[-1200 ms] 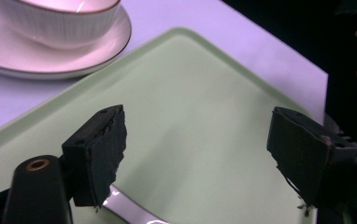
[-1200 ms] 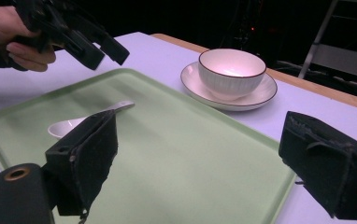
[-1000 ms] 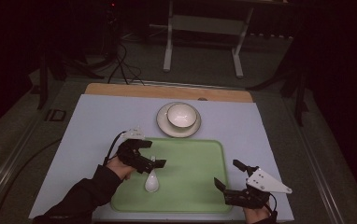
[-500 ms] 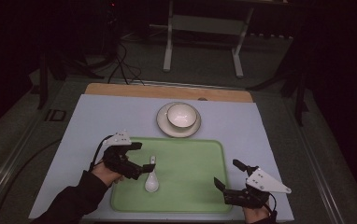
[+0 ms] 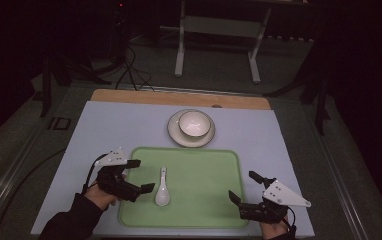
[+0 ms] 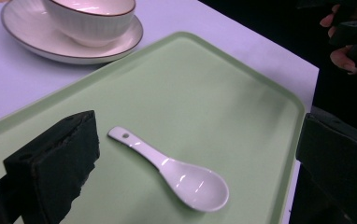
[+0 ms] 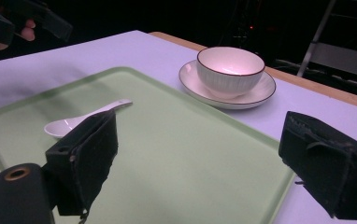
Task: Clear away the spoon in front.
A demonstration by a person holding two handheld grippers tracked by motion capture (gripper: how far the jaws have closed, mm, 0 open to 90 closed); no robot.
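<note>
Both claws are held with jaws apart and empty: the left claw (image 5: 138,176) has been drawn back from over the spoon to the tray's left edge, while the right claw (image 5: 243,187) has stayed at the near right corner. Ahead of them, on the desk (image 5: 289,150), the green tray (image 5: 204,200) is seen. Beyond it a plate (image 5: 175,134) carries the bowl (image 5: 195,123). Just right of the left claw, the white spoon (image 5: 162,191) lies released on the tray, so a placement is judged finished.
</note>
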